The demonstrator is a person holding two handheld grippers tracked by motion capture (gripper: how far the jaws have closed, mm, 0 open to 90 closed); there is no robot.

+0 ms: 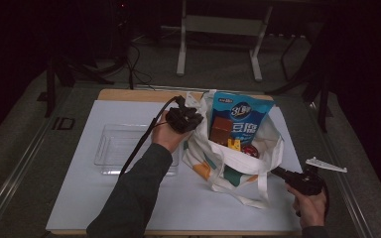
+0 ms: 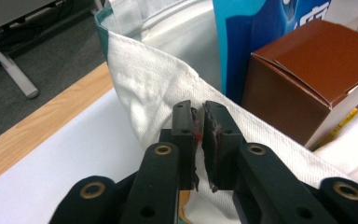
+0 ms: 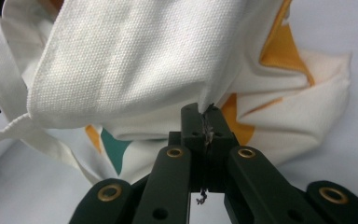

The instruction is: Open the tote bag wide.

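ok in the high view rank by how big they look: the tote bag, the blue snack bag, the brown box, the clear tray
1. tote bag
2. clear tray, partly hidden by the forearm
3. blue snack bag, lower part sunk in the tote
4. brown box, also partly hidden, so its true size is unsure

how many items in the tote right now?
4 visible in the white canvas tote bag: tall blue snack pouch at the back, brown cardboard box before it, small yellow item, red round item. More may lie hidden underneath.
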